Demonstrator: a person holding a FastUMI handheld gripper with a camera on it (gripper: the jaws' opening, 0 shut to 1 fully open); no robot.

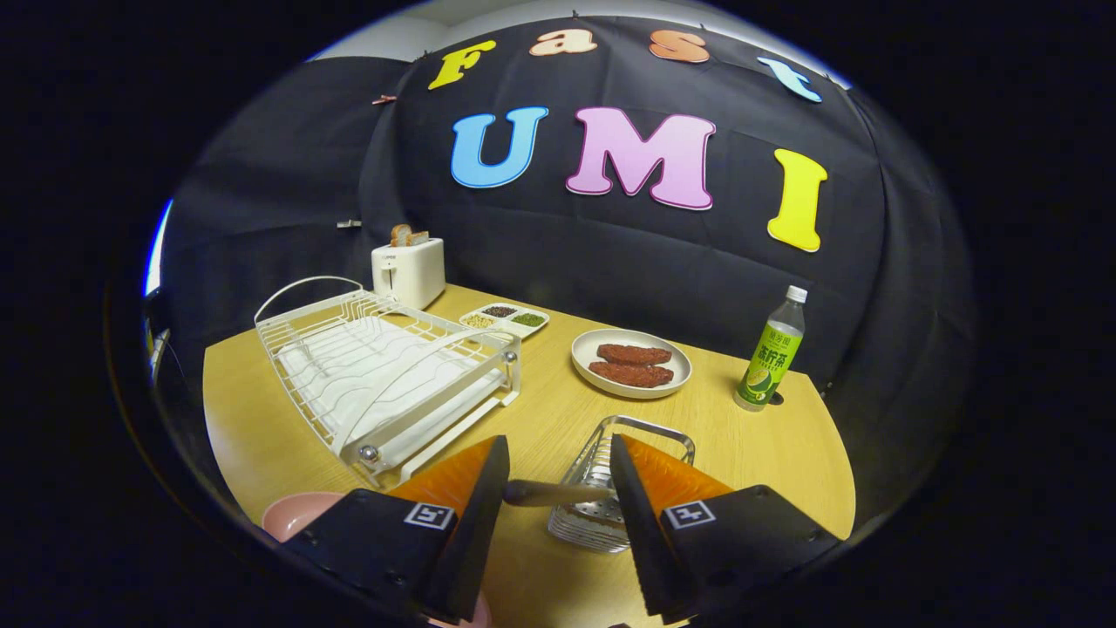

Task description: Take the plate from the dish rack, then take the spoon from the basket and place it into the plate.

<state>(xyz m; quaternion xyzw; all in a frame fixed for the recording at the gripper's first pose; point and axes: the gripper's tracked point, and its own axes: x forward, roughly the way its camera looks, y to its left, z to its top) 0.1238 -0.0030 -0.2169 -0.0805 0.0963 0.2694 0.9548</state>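
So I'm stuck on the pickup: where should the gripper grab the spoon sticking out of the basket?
Grip the spoon by its handle, which juts sideways out of the wire basket and lies across the gap of the open gripper. Come from above; the bowl end sits hidden inside the basket.

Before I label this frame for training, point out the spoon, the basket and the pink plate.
spoon [549, 493]: gripper view, on its handle between the fingers.
basket [649, 427]: gripper view, on its wire rim.
pink plate [296, 515]: gripper view, on its rim.

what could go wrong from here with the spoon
The gripper is open around the wooden spoon handle sticking out of the wire mesh basket. If it closes off-centre, the handle may slip. Lifting may drag or tip the basket. The pink plate sits partly under the left finger, so the drop could miss.
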